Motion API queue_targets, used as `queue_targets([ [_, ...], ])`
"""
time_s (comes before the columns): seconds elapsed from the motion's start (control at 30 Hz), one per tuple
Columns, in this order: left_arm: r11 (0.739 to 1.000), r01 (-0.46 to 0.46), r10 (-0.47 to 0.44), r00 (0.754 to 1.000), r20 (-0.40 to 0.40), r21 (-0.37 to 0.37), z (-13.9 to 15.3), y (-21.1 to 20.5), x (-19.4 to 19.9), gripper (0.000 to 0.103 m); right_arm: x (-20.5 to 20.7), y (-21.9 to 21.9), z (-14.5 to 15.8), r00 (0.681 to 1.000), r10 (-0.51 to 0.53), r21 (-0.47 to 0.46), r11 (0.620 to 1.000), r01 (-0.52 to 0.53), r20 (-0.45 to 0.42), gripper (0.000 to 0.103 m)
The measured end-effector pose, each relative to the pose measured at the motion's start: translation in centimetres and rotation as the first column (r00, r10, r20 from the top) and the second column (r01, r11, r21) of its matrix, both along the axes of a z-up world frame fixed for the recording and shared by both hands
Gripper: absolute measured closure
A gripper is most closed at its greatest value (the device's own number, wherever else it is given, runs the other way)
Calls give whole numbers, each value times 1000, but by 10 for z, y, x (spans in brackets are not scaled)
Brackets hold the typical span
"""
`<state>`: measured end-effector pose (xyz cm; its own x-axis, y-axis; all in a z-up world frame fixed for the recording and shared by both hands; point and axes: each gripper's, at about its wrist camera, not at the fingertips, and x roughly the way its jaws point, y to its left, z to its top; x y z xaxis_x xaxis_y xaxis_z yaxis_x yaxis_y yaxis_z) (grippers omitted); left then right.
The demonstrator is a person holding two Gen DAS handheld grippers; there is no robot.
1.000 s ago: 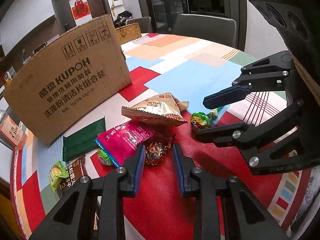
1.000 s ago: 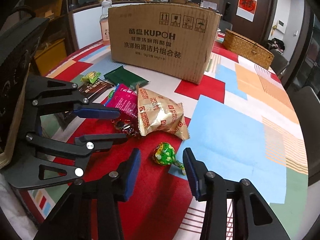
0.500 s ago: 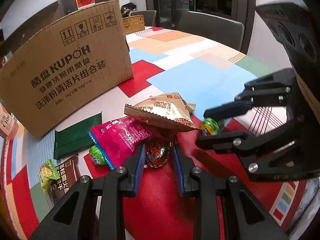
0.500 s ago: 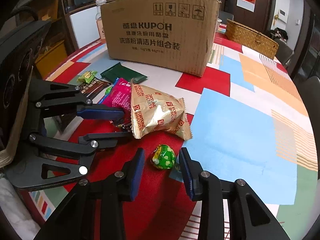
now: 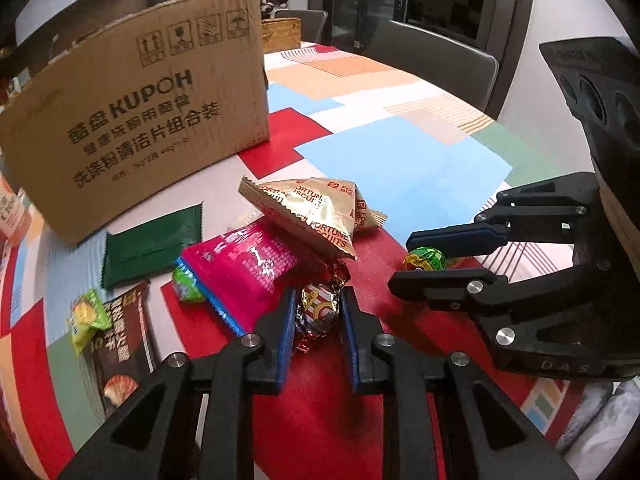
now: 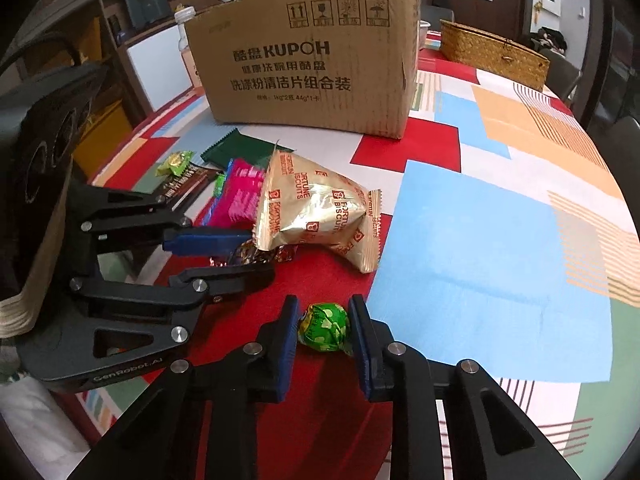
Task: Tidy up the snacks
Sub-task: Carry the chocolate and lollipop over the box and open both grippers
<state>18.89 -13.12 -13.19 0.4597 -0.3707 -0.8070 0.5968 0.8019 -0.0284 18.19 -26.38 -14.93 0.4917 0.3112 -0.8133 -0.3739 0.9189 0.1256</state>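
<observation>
My left gripper (image 5: 318, 312) is shut on a red and gold foil candy (image 5: 318, 316) that rests on the red patch of the tablecloth, under the edge of a gold Fortune Biscuits bag (image 5: 316, 212). In the right wrist view the left gripper (image 6: 260, 255) holds that foil candy (image 6: 240, 255) at the left. My right gripper (image 6: 323, 328) has a round green candy (image 6: 324, 326) between its blue pads; its jaws are closing and both pads touch the wrapper. The left wrist view shows the right gripper (image 5: 400, 261) around the green candy (image 5: 426, 258).
A pink packet (image 5: 244, 268), a dark green packet (image 5: 152, 244), a brown bar (image 5: 120, 340) and two small green sweets (image 5: 86, 316) lie left of the bag. A tall cardboard box (image 6: 308, 60) stands behind them, with a wicker basket (image 6: 492, 52) farther back and a bottle (image 6: 186, 40).
The right jaws have drawn in from a wide gap until they touch the green candy. The left jaws have tightened slightly on the foil candy. Both views have rolled a little.
</observation>
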Motion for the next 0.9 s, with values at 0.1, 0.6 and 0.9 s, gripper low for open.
queue_targets([
  [0.1, 1000, -29, 29, 1000, 2, -13, 10, 6, -7, 81, -5, 1, 6, 1000, -11, 10, 1000, 11, 7, 77],
  [0.6, 980, -155, 169, 980, 109, -125, 83, 40, -14, 81, -10, 7, 75, 986, -87, 103, 992, 73, 142, 77],
  [0.9, 968, -192, 222, 954, 201, -160, 126, 51, 11, 80, 12, 14, 123, 959, -90, 122, 991, 58, 270, 77],
])
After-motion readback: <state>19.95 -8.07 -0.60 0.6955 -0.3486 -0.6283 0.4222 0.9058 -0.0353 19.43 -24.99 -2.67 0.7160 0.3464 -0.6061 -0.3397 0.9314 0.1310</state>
